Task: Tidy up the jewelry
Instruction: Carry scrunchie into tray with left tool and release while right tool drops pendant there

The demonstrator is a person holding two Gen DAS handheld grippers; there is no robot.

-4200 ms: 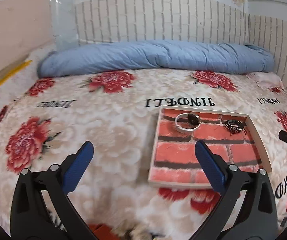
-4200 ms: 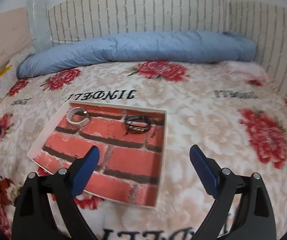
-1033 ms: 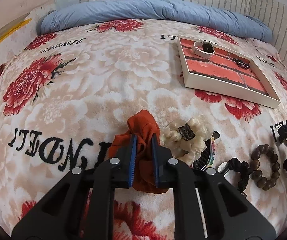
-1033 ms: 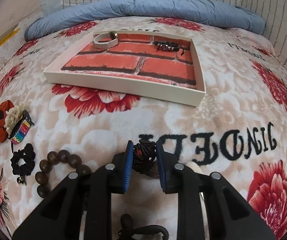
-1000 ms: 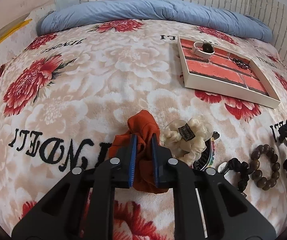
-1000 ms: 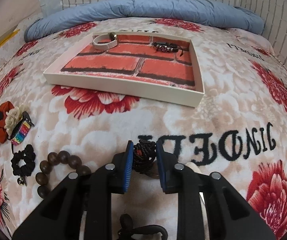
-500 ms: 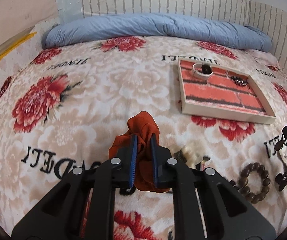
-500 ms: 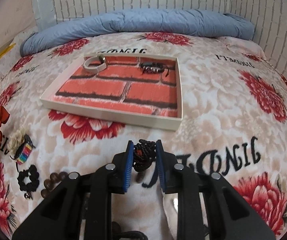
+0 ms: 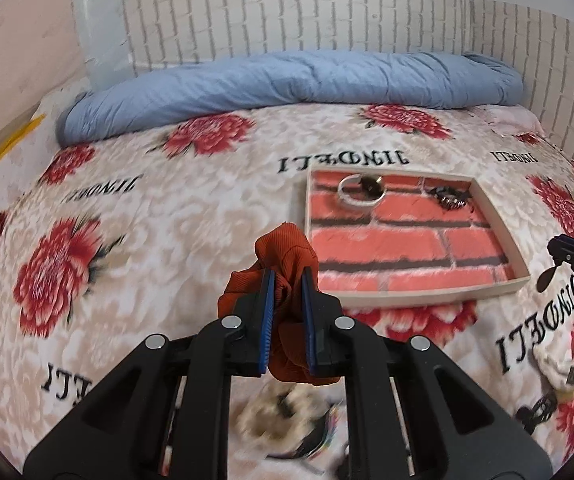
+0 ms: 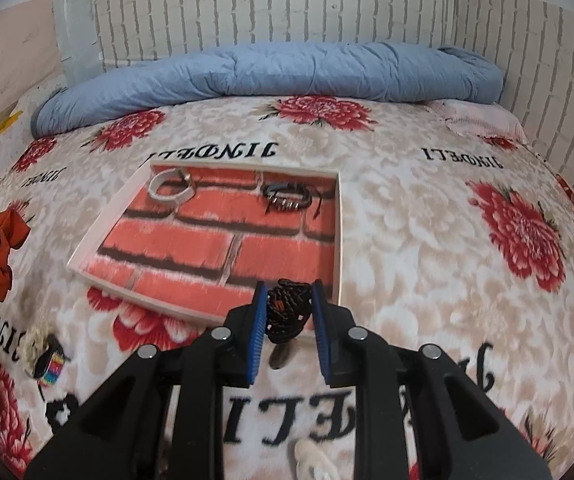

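We carry 2 pieces toward the tray (image 10: pixel 87 246). The left gripper (image 9: pixel 285 312) pinches a ribbed rust-orange scrunchie (image 9: pixel 287 256) left of the tray; the right gripper (image 10: pixel 287 320) clamps a black braided bracelet (image 10: pixel 289 308) over the tray's near edge. Soft fabric could snag on the pads at release, and the cord could slip onto the plush blanket (image 10: pixel 407 240).

black plastic hand-held gripper (image 9: pixel 287 304), blue ribbed finger pads (image 9: pixel 267 320), silver round screws

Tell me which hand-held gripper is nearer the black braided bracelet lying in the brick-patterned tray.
Right. The right hand-held gripper hovers at the tray's near rim; the left hand-held gripper sits farther from the bracelet.
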